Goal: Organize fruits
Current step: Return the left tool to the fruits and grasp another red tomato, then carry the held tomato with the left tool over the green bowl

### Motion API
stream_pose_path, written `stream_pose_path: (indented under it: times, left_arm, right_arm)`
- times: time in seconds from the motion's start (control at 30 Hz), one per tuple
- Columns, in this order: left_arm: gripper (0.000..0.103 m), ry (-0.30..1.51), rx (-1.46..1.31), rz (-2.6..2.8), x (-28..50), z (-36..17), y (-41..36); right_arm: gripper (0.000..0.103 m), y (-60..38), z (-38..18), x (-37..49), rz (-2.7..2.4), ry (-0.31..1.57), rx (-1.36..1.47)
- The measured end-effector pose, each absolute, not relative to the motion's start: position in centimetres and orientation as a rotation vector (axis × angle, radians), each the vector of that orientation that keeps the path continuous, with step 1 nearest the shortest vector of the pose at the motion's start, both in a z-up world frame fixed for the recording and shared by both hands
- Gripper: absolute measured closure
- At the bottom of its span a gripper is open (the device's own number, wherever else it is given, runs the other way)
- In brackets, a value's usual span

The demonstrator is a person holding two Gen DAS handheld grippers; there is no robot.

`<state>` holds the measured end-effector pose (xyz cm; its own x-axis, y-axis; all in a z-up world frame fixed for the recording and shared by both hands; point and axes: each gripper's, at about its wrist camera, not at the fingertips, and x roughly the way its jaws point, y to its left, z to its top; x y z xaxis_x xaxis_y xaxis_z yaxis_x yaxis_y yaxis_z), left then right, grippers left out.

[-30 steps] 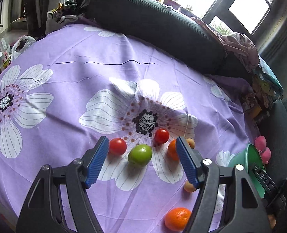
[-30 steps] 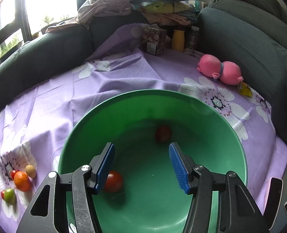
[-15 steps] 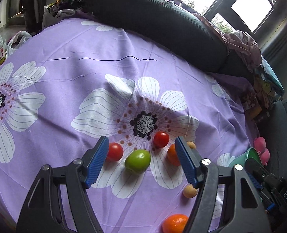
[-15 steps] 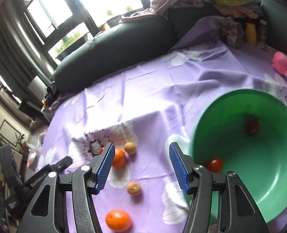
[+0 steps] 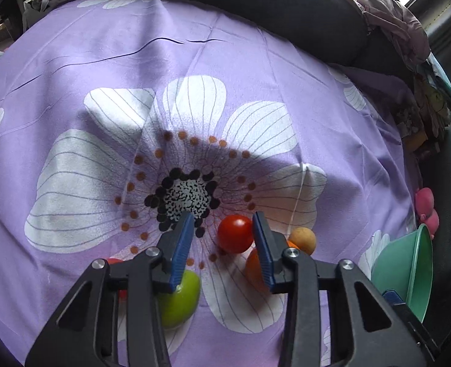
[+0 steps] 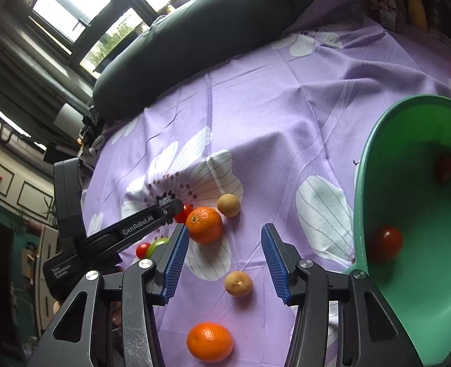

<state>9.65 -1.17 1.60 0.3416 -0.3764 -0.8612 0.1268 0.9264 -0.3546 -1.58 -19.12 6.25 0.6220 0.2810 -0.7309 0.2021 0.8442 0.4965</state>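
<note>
Fingers of left gripper apart, straddling red tomato on bedsheet; right gripper likewise spread, empty. Advise centring on tomato, avoiding adjacent orange, closing gently. Destination presumably green bowl.

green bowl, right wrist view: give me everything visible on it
The green bowl looks like smooth, glossy plastic with a thin rolled rim. It sits on the purple flowered cloth, cut off by the frame's right edge. Inside are a bright red tomato low by the near wall and a darker red fruit further in. The right gripper hangs open beside it, not touching.
</note>
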Motion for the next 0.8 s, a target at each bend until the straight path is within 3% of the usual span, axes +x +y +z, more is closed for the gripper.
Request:
stream_pose_path:
  times: [0.1, 0.23, 0.43, 0.8]
  left_arm:
    - [0.065, 1.186, -0.239, -0.342, 9.7, 1.1, -1.7]
    - [0.078, 1.158, -0.197, -0.321, 9.4, 1.2, -2.5]
    - [0.078, 1.132, -0.217, -0.316, 8.8, 1.5, -1.8]
    - [0.077, 0.879, -0.339, -0.201, 3.1, 8.8, 6.9]
  right_arm:
    - [0.050, -19.2, 6.3, -1.6, 0.047, 0.913, 0.581]
    - [0.051, -19.2, 6.3, -1.6, 0.039, 0.911, 0.578]
    - [0.051, -19.1, 6.3, -1.6, 0.028, 0.907, 0.573]
    - [0.050, -15.3, 6.6, -0.1, 0.108, 0.916, 0.475]
